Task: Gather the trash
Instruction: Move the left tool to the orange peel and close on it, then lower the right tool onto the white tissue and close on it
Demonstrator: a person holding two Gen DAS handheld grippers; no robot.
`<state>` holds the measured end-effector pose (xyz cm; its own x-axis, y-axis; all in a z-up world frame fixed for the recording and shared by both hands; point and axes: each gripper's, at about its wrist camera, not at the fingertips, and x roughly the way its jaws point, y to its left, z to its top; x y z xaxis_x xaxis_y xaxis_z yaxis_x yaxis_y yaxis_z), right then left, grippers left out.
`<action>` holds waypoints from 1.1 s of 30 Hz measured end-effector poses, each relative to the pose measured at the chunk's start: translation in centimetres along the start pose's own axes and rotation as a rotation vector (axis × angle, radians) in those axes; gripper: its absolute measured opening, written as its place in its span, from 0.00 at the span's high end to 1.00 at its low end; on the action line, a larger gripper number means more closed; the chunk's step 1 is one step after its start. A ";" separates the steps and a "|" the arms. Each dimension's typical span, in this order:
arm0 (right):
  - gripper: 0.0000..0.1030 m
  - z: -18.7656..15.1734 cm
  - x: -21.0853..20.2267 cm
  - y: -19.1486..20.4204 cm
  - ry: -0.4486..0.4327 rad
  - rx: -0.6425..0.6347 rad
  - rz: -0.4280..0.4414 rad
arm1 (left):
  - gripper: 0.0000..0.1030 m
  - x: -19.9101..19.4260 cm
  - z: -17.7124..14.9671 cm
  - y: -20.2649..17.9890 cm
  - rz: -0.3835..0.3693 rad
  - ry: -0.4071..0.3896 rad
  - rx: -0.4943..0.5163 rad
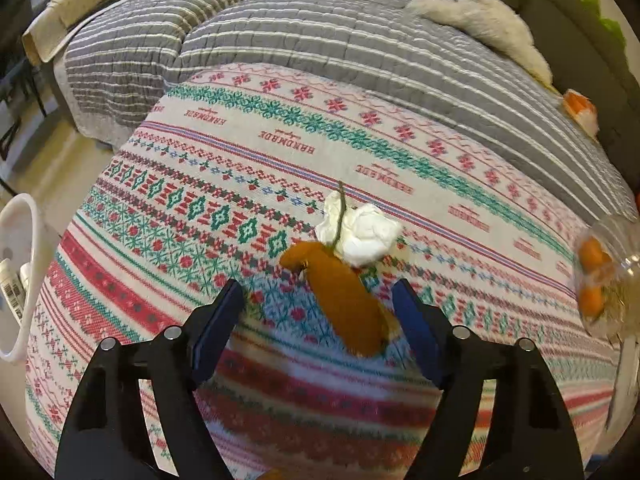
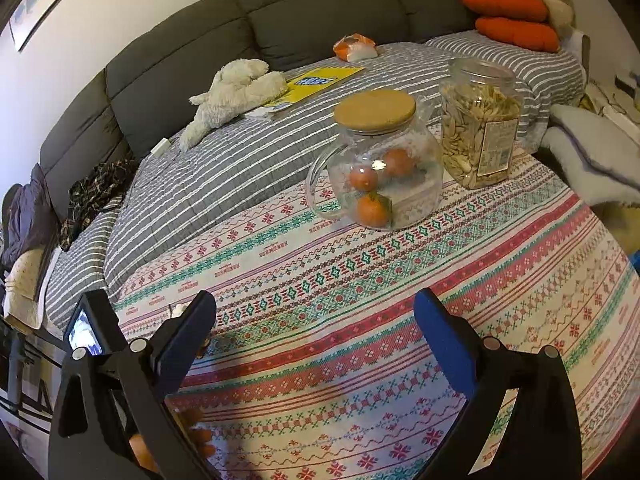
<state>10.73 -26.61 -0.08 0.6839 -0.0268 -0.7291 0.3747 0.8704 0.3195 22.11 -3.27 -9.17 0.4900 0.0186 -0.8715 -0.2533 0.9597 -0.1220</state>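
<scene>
An orange peel (image 1: pixel 344 300) lies on the patterned cloth (image 1: pixel 160 240), with a crumpled white tissue (image 1: pixel 360 232) and a thin green stem (image 1: pixel 340 216) just beyond it. My left gripper (image 1: pixel 318 298) is open, its jaws on either side of the near end of the peel, just above the cloth. My right gripper (image 2: pixel 314 314) is open and empty over the patterned cloth (image 2: pixel 360 320), well short of the glass jars. The left gripper's body (image 2: pixel 92 328) shows at the left edge of the right wrist view.
A white bin (image 1: pixel 20 272) stands at the left, off the cloth's edge. A glass pot with oranges (image 2: pixel 376 164) and a jar of seeds (image 2: pixel 480 124) stand on the cloth. A plush toy (image 2: pixel 232 92), a yellow booklet (image 2: pixel 316 80) and a snack bag (image 2: pixel 354 48) lie on the striped quilt.
</scene>
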 end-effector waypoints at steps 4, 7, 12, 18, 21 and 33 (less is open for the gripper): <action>0.07 -0.1 1.0 0.2 0.034 -0.002 0.001 | 0.77 -0.5 0.1 0.4 -0.047 -0.003 0.045; 0.07 -0.7 1.8 1.2 0.053 -0.034 0.000 | 0.82 -1.8 -0.7 2.0 -0.092 0.029 0.065; 0.07 -2.2 3.3 4.4 0.082 -0.150 0.006 | 0.83 -5.5 -2.8 5.2 -0.107 0.009 0.124; 0.07 -4.1 6.4 8.7 0.139 -0.255 0.037 | 0.83 -10.2 -2.9 9.6 -0.121 -0.083 0.102; 0.07 -5.1 8.4 11.2 0.157 -0.293 0.040 | 0.83 -11.4 -2.2 10.5 -0.116 -0.128 0.111; 0.32 -6.8 14.6 18.1 0.129 -0.407 0.051 | 0.83 -12.5 0.0 14.4 -0.123 -0.156 0.052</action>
<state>23.24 -7.95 -9.06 0.6014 0.0604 -0.7966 0.0473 0.9927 0.1110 12.37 10.28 0.01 0.6387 -0.0608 -0.7670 -0.1415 0.9706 -0.1948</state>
